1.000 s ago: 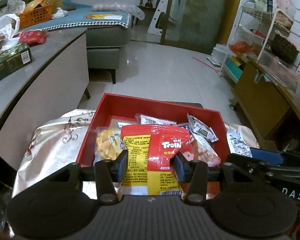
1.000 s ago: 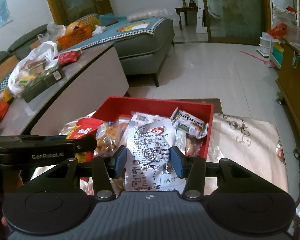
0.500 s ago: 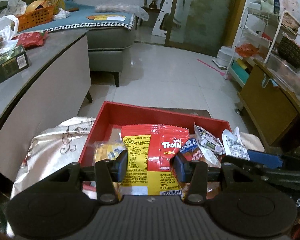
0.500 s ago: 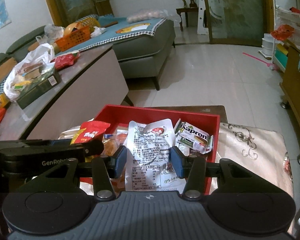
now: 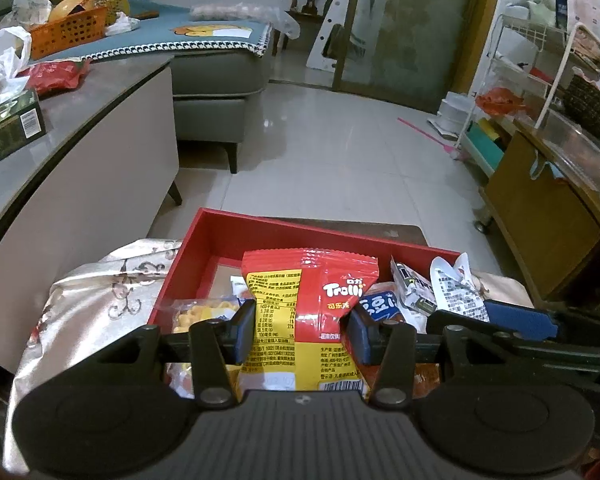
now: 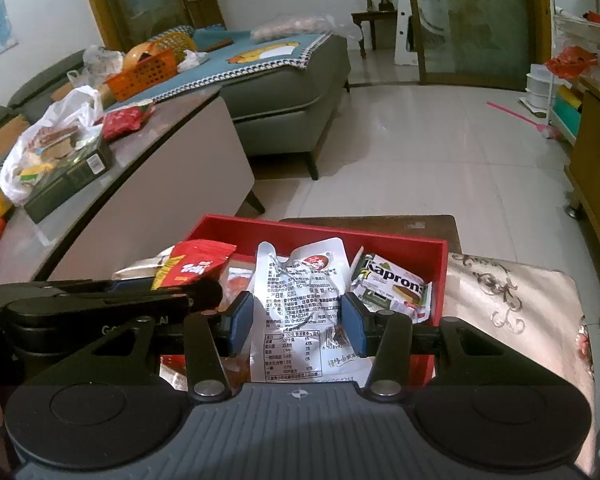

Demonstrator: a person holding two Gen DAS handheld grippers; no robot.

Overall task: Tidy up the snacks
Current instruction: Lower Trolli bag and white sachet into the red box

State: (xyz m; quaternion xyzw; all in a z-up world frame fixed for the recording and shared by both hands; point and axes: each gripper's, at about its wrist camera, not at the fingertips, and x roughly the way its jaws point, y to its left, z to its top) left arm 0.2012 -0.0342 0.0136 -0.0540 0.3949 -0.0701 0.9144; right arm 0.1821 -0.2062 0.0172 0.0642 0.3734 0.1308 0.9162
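Note:
My left gripper (image 5: pixel 302 330) is shut on a red and yellow Trolli gummy bag (image 5: pixel 308 300), held upright over the red tray (image 5: pixel 220 236). In the right wrist view my right gripper (image 6: pixel 296 322) is shut on a white snack pouch (image 6: pixel 300 304) with a red logo, also above the red tray (image 6: pixel 400 240). The tray holds several packets, among them a Kapron wafer pack (image 6: pixel 392 284) and a yellow biscuit pack (image 5: pixel 198 314). Each gripper shows at the edge of the other's view, side by side.
The tray sits on a silver patterned cloth (image 5: pixel 88 292) over a dark low table (image 6: pixel 380 222). A grey counter (image 5: pixel 80 120) with boxes and bags runs on the left. A sofa (image 6: pixel 284 80) stands beyond, and a wooden cabinet (image 5: pixel 540 216) on the right.
Both grippers have drawn back toward the tray's near side with their packets still held. More of the tray's far wall and the floor beyond now shows.

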